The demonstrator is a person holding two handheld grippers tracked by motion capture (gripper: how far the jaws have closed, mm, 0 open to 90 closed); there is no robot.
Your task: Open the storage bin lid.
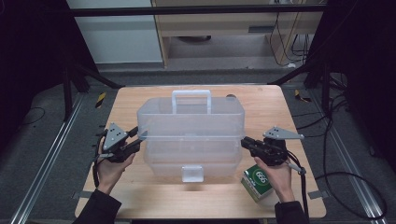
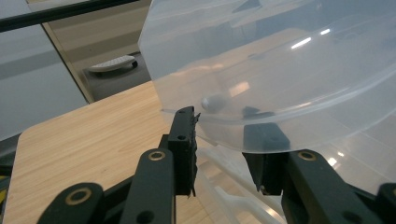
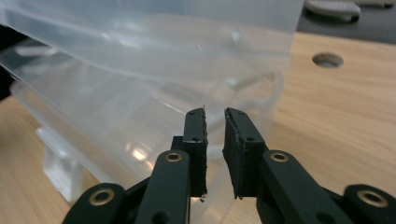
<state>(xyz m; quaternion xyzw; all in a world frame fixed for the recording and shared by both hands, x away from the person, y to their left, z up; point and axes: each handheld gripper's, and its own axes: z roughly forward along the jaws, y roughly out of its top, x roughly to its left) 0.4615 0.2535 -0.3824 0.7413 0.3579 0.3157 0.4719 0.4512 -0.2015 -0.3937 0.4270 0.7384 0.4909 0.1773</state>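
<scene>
1. Box of clear plastic stood at the middle of the wooden bench, its white handle upright at the far side and a small latch on the near wall.
2. Its lid sat slightly raised and tilted over the lower tub, with a gap showing along the sides.
3. Left gripper was at the box's left end, held by a hand that came in from the near edge.
4. In the left gripper view, the left gripper had its fingers partly apart on either side of the lid's rim; one finger was seen through the plastic, and I could not tell whether the pads pressed on it.
5. Right gripper was at the box's right end, its tips just beside the wall.
6. In the right gripper view, the right gripper had a narrow gap between its fingers, with nothing held; they pointed at the box's rounded corner.
7. Carton, green and white, lay on the bench near the right hand, beside the box's near right corner.
8. Round hole showed in the bench beyond the box.
</scene>
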